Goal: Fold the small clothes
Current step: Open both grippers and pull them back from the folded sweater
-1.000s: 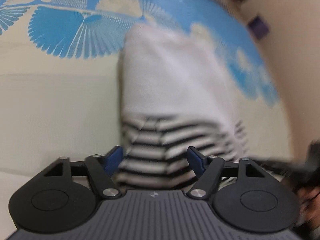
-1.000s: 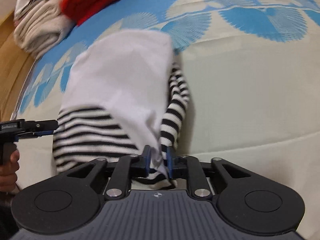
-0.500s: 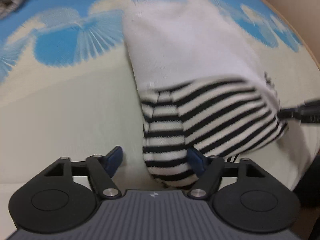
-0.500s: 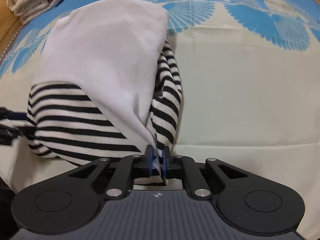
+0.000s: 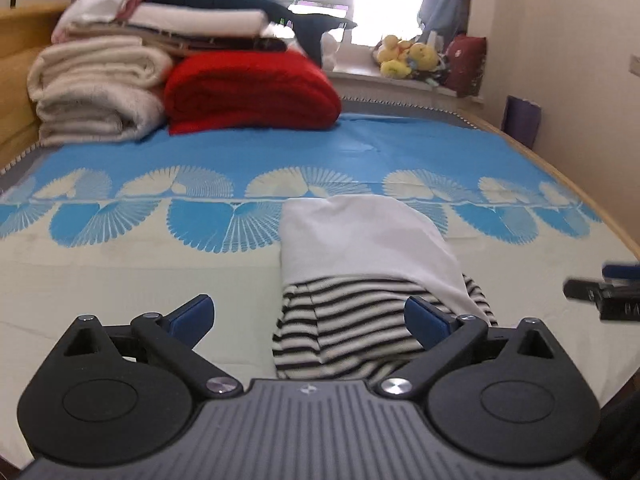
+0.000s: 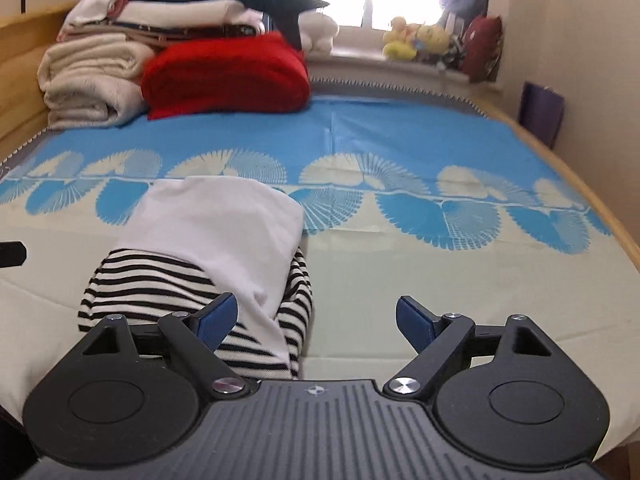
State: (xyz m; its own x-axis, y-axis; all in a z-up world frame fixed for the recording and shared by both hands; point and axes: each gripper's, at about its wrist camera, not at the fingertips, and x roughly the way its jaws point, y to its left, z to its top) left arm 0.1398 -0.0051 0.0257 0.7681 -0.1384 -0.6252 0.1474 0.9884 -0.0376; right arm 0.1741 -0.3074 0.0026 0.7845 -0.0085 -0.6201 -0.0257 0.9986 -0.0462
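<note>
A small garment, white on top with a black-and-white striped lower part (image 5: 360, 280), lies folded on the bed near its front edge; it also shows in the right wrist view (image 6: 208, 248). My left gripper (image 5: 308, 316) is open, with the striped hem between its blue fingertips (image 5: 424, 316). My right gripper (image 6: 316, 316) is open and empty, just right of the garment, its left fingertip (image 6: 218, 316) over the striped edge. The right gripper's tip shows at the right edge of the left wrist view (image 5: 604, 288).
The bed (image 5: 120, 280) has a cream and blue fan-patterned cover. Folded cream blankets (image 5: 96, 92), a red blanket (image 5: 248, 92) and more stacked laundry sit at the far left. Plush toys (image 5: 404, 56) line the windowsill. A wall runs along the right.
My right gripper has opened and let go of the garment. Both grippers have lifted and levelled, so the room now shows. The garment has settled flat on the bed.
</note>
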